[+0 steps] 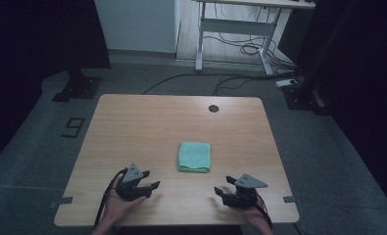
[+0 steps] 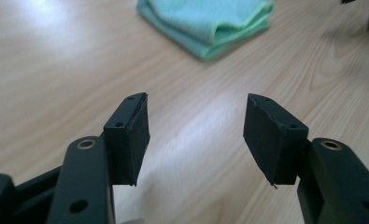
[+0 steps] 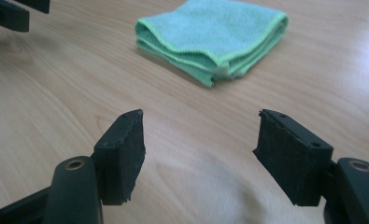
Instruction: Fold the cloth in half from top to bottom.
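Observation:
A folded green cloth [image 1: 194, 156] lies flat near the middle of the wooden table [image 1: 142, 122]. My left gripper [image 1: 153, 187] hovers low near the front edge, to the cloth's left, jaws open with nothing between them. My right gripper [image 1: 219, 188] sits to the cloth's lower right, also open and empty. In the left gripper view the cloth [image 2: 205, 23] lies ahead past the open gripper [image 2: 196, 135], apart from it. In the right gripper view the cloth [image 3: 215, 37] lies ahead of the open gripper [image 3: 201, 154], its folded edges facing me.
A round cable hole [image 1: 213, 108] sits at the table's far edge. Beyond the table stand a white desk frame [image 1: 235, 34] with loose cables on the floor and dark stands at both sides. The other gripper's tip [image 3: 14, 14] shows at the top left of the right gripper view.

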Tool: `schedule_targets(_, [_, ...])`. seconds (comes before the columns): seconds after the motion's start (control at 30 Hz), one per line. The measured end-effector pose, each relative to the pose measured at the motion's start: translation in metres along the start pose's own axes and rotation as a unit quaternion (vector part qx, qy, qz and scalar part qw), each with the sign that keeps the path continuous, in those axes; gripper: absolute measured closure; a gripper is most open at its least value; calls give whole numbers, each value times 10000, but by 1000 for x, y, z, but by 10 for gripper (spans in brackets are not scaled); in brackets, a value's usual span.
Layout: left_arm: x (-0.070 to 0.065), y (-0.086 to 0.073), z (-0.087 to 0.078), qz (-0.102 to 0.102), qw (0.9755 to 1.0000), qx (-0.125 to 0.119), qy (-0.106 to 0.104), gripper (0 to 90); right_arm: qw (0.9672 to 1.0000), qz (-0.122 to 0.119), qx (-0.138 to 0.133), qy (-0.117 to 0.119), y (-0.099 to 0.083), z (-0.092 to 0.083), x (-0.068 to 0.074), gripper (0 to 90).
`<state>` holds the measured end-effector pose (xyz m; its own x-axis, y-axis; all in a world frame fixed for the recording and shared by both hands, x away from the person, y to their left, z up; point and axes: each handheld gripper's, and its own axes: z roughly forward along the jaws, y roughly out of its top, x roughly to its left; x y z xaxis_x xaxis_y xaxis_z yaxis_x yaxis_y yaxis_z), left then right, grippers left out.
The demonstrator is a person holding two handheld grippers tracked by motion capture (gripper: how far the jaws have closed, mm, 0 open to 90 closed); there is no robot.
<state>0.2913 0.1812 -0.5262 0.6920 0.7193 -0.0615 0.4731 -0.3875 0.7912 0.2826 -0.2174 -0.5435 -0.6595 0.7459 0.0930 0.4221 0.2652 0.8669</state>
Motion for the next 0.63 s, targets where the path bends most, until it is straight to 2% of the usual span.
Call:
schedule_targets(0.1, [2, -9, 2, -74, 9999, 83, 27, 406, 10000, 17, 9, -34, -4, -5, 0, 325])
schedule_targets(0.13, [2, -10, 2, -31, 9999, 136, 67, 402, 10000, 39, 3, -37, -5, -5, -1, 326])
schedule_targets(0.33, [4, -9, -2, -121, 9999, -14, 116, 400, 10000, 26, -31, -69, -5, -7, -1, 325])
schedule_targets(0.63, [7, -15, 0, -168, 9997, 18, 171, 386, 9999, 27, -61, -86, -6, -9, -2, 325])
